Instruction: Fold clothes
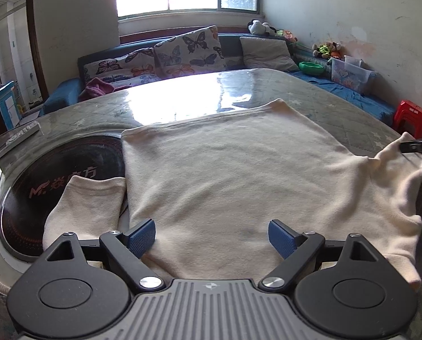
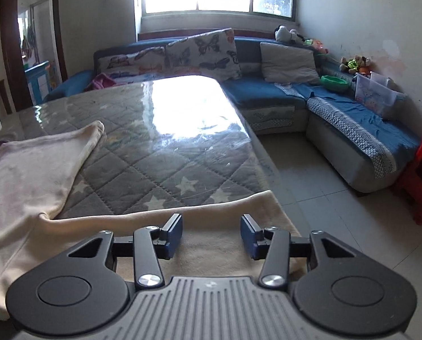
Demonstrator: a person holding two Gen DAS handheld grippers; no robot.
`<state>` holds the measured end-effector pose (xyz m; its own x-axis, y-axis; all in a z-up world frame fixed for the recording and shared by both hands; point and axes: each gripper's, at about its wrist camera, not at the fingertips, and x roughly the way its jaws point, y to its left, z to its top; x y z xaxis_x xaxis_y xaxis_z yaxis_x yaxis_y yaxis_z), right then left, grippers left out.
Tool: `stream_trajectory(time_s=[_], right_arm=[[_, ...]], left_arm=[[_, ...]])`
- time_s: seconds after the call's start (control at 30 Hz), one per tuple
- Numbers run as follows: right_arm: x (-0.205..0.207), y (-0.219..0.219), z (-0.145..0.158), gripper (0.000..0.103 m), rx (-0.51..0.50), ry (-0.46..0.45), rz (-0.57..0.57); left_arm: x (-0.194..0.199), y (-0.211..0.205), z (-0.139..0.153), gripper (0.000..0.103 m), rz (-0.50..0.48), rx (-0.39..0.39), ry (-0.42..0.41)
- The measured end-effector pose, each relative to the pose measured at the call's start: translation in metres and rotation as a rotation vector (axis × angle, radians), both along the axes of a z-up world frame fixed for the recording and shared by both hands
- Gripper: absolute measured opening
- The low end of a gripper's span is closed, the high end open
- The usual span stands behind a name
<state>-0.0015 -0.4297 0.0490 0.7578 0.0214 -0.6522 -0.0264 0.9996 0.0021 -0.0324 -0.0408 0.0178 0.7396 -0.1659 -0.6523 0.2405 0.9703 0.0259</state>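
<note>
A quilted table [image 2: 165,153] bears a cream sweater [image 1: 225,175], its body spread flat near the table's front edge. One sleeve [image 1: 86,204] lies over the table's dark round cooktop [image 1: 52,170]. The left gripper [image 1: 212,235] hovers spread wide above the sweater's body, grasping nothing. The right gripper [image 2: 211,232] stands parted above the other sleeve [image 2: 211,215], released.

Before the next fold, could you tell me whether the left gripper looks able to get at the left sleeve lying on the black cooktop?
Probably yes. The left gripper is open over the shirt, and the sleeve lies uncovered just beside it, with nothing between them.
</note>
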Motion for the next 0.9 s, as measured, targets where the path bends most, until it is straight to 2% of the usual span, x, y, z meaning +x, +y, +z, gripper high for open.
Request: stream_trajectory(time_s=[0.2, 0.3, 0.4, 0.57, 0.7, 0.8, 0.9], right_arm=[[0.017, -0.008, 0.000, 0.054, -0.026, 0.004, -0.022], [0.011, -0.001, 0.007, 0.054, -0.064, -0.015, -0.003], [0.000, 0.010, 0.014, 0.057, -0.063, -0.032, 0.052], [-0.024, 0.046, 0.023, 0.066, -0.055, -0.036, 0.212], [-0.042, 0.081, 0.020, 0.067, -0.050, -0.021, 0.356], [-0.049, 0.097, 0.014, 0.067, -0.077, -0.004, 0.416], [-0.057, 0.099, 0.008, 0.069, -0.099, 0.010, 0.422]], left_arm=[[-0.005, -0.020, 0.010, 0.089, -0.066, -0.017, -0.019], [-0.009, -0.033, 0.013, 0.089, -0.119, -0.029, -0.025], [-0.011, -0.044, 0.010, 0.089, -0.163, -0.033, -0.016], [-0.022, -0.055, 0.004, 0.089, -0.213, -0.025, 0.005], [-0.034, -0.059, 0.001, 0.089, -0.244, -0.020, 0.018], [-0.041, -0.060, -0.003, 0.089, -0.254, -0.020, 0.031], [-0.047, -0.059, -0.006, 0.089, -0.254, -0.029, 0.034]])
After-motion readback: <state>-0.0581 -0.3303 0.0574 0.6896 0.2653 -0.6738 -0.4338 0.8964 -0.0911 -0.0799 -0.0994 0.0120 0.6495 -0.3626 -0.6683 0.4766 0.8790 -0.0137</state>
